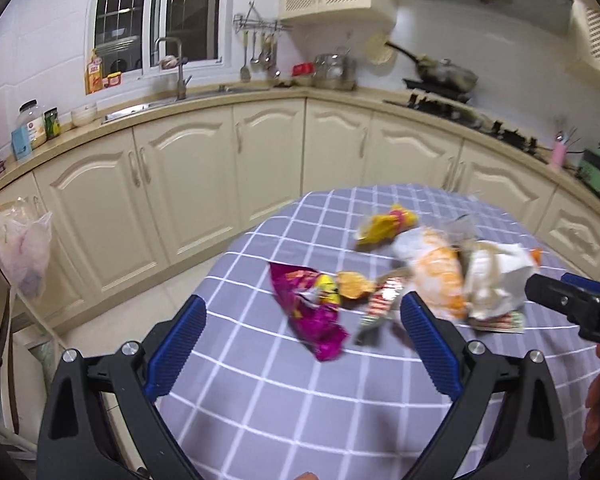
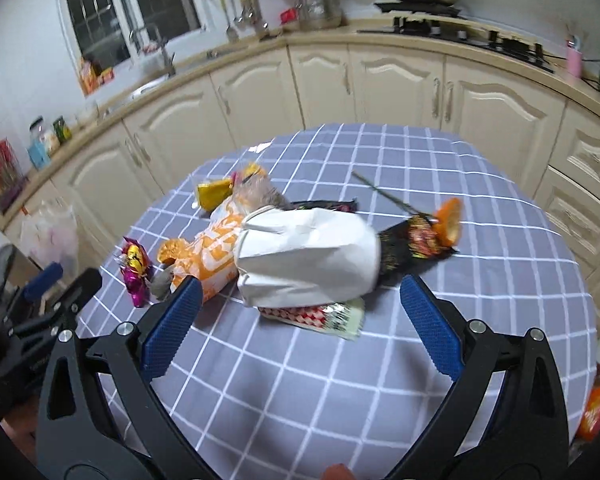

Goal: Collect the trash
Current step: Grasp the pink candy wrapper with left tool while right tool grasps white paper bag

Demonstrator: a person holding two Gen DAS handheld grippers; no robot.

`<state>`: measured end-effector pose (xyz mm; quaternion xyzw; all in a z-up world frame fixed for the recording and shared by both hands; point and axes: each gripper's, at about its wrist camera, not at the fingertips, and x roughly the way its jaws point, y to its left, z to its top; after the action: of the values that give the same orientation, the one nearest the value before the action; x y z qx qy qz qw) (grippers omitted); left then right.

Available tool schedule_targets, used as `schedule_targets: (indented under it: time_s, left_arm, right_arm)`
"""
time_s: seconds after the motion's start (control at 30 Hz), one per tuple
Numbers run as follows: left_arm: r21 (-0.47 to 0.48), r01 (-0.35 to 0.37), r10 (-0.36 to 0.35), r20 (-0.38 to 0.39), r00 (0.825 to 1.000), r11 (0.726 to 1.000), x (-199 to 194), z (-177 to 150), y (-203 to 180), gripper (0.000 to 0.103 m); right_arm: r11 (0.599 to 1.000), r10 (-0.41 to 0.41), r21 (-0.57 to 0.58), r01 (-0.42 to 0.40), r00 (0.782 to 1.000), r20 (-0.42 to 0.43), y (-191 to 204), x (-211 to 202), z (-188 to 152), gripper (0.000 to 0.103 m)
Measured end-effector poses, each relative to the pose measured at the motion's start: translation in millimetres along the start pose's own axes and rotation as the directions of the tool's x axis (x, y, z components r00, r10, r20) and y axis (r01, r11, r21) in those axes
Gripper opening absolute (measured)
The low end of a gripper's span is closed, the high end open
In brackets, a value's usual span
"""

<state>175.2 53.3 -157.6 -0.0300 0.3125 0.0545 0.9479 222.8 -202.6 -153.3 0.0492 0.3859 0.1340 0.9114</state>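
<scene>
Trash lies on a table with a grey checked cloth (image 1: pixel 284 392). In the left wrist view a magenta wrapper (image 1: pixel 310 312) lies between and just beyond my open left gripper (image 1: pixel 302 312); an orange-and-white bag (image 1: pixel 436 276), a crumpled white paper bag (image 1: pixel 496 280) and a yellow wrapper (image 1: pixel 384 226) lie farther right. In the right wrist view my open right gripper (image 2: pixel 300 300) hovers over the white paper bag (image 2: pixel 308 256), with a red-and-white wrapper (image 2: pixel 316 316) under it, the orange-and-white bag (image 2: pixel 216 248) to its left and a black wrapper (image 2: pixel 408 244) to its right.
Cream kitchen cabinets (image 1: pixel 188 184) curve behind the table, with a sink (image 1: pixel 188 96) and a stove (image 1: pixel 460 112) on the counter. A plastic bag (image 1: pixel 20 248) hangs at the left. An orange packet (image 2: pixel 596 408) sits at the table's right edge.
</scene>
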Motion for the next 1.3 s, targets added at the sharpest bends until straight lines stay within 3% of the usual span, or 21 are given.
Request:
schedule_targets:
  time_s: [0.17,0.23,0.3,0.33,0.4,0.43,0.47,0.53,0.7,0.93,1.1,1.3]
  left_arm:
    - [0.005,-0.019,0.019,-0.053,0.998,1.000,33,5,3,0.096]
    - [0.008,-0.024,0.025,-0.091,0.996,1.000,46,6,2,0.096]
    - [-0.007,-0.003,0.002,-0.116,0.993,1.000,55,9,4,0.095]
    - [-0.015,0.010,-0.012,-0.127,0.992,1.000,59,11,6,0.095]
    - [-0.035,0.042,-0.047,-0.167,0.985,0.999,70,11,8,0.071]
    - [-0.051,0.067,-0.076,-0.195,0.978,0.996,75,10,10,0.044]
    - [-0.068,0.084,-0.096,-0.209,0.973,0.994,79,9,12,0.032]
    - [-0.089,0.105,-0.122,-0.211,0.970,0.990,80,9,16,0.032]
    - [-0.060,0.113,-0.121,-0.150,0.981,0.992,59,2,13,0.031]
    - [-0.050,0.174,-0.175,-0.031,0.984,0.983,-7,-8,-3,0.031]
    - [-0.008,0.250,-0.249,0.048,0.967,0.968,-57,-4,-34,0.031]
    - [0.069,0.352,-0.357,0.084,0.930,0.934,-97,-3,-94,0.031]
  right_arm:
    - [0.999,-0.041,0.005,0.041,0.998,-0.037,-1,28,7,0.097]
    - [1.000,-0.003,0.016,0.003,0.999,-0.042,-3,36,8,0.097]
    - [1.000,0.007,0.022,-0.006,0.999,-0.044,-4,40,8,0.085]
    - [0.999,0.023,0.026,-0.022,0.999,-0.042,-5,40,8,0.086]
    - [0.999,0.044,0.027,-0.043,0.998,-0.035,-6,36,5,0.086]
    - [0.998,0.050,0.028,-0.049,0.998,-0.030,-7,33,5,0.085]
    - [0.998,0.062,0.033,-0.062,0.998,-0.022,-9,29,3,0.085]
    - [0.996,0.073,0.044,-0.073,0.997,-0.001,-13,17,-1,0.085]
    - [0.992,0.088,0.080,-0.093,0.994,0.059,-30,-17,-11,0.086]
    - [0.986,0.095,0.125,-0.115,0.983,0.156,-53,-76,-31,0.086]
    - [0.982,0.080,0.149,-0.118,0.967,0.242,-75,-129,-39,0.086]
    - [0.971,0.019,0.219,-0.093,0.948,0.317,-123,-184,-56,0.086]
